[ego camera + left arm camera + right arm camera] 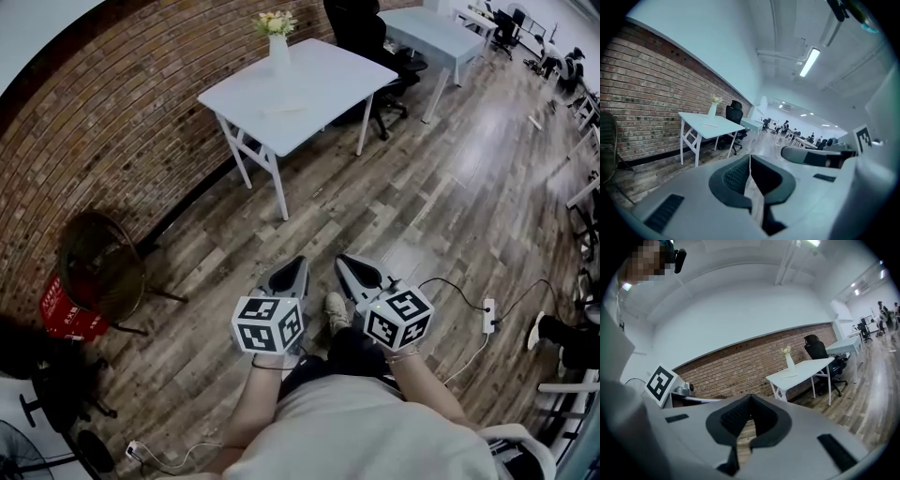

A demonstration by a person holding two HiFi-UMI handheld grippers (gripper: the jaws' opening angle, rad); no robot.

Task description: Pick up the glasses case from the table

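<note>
both grippers' fingers (749, 161) (750, 401) are closed together, holding nothing.

A flower vase (278, 54), black office chair (361, 28) and wicker chair (98, 267) sit along the brick wall (122, 131)

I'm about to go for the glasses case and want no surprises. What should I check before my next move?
1. Left gripper empty: ok, jaws together with nothing between them.
2. Right gripper empty: ok, jaws together with nothing between them.
3. Jaws open for a grasp: not ok, both shut.
4. Table within reach: not ok, it stands well ahead across the floor.
5. Target found: cannot tell; a flat thing by the vase is too small to identify.
</note>
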